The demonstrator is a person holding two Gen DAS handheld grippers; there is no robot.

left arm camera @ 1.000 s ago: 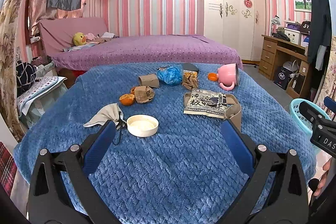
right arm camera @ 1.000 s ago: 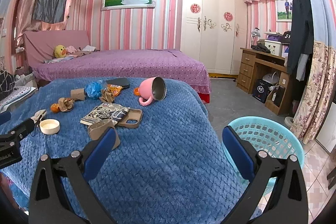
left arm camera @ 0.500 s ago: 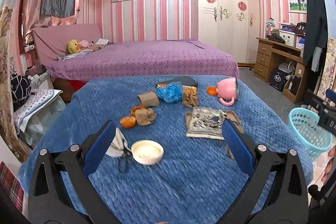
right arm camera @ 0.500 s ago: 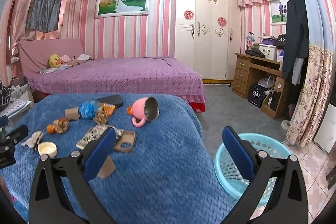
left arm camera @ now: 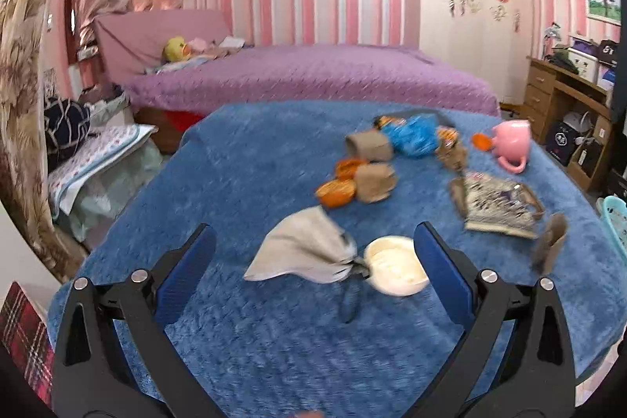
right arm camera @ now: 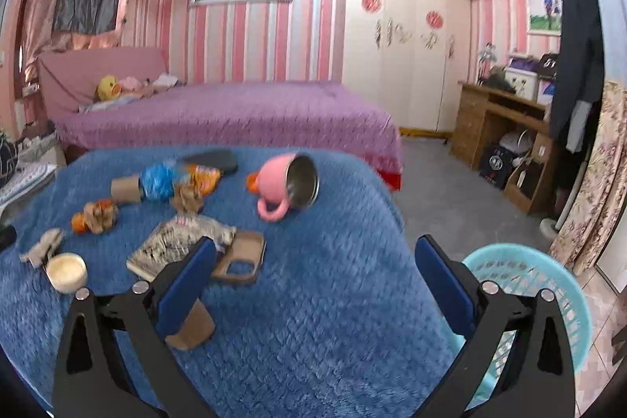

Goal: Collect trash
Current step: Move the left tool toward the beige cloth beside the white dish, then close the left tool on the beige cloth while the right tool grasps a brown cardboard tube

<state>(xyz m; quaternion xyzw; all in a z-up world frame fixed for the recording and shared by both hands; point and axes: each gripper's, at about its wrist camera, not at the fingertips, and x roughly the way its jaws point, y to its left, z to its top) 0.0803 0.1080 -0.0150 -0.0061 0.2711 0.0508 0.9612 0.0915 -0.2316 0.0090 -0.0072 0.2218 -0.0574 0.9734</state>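
Trash lies on a blue blanket (left arm camera: pixel 243 183): a grey crumpled cloth (left arm camera: pixel 305 249), a white lid (left arm camera: pixel 395 265), orange peels (left arm camera: pixel 337 190), brown paper scraps (left arm camera: pixel 374 181), a cardboard roll (left arm camera: pixel 368 145), a blue plastic wad (left arm camera: pixel 411 134) and a printed wrapper (left arm camera: pixel 497 206). My left gripper (left arm camera: pixel 313 253) is open and empty, just short of the cloth. My right gripper (right arm camera: pixel 313 265) is open and empty above the blanket, with a brown cardboard piece (right arm camera: pixel 192 328) by its left finger. A turquoise basket (right arm camera: pixel 525 285) stands on the floor to the right.
A pink mug (right arm camera: pixel 290 183) lies on its side on the blanket, beside a brown phone case (right arm camera: pixel 241 257) and a dark flat object (right arm camera: pixel 213 159). A purple bed (right arm camera: pixel 235 112) is behind, a wooden desk (right arm camera: pixel 505 128) at right.
My left gripper has swung left and moved closer, so the cloth and lid now sit between its fingers. My right gripper has dropped lower toward the blanket. Nothing has been picked up.
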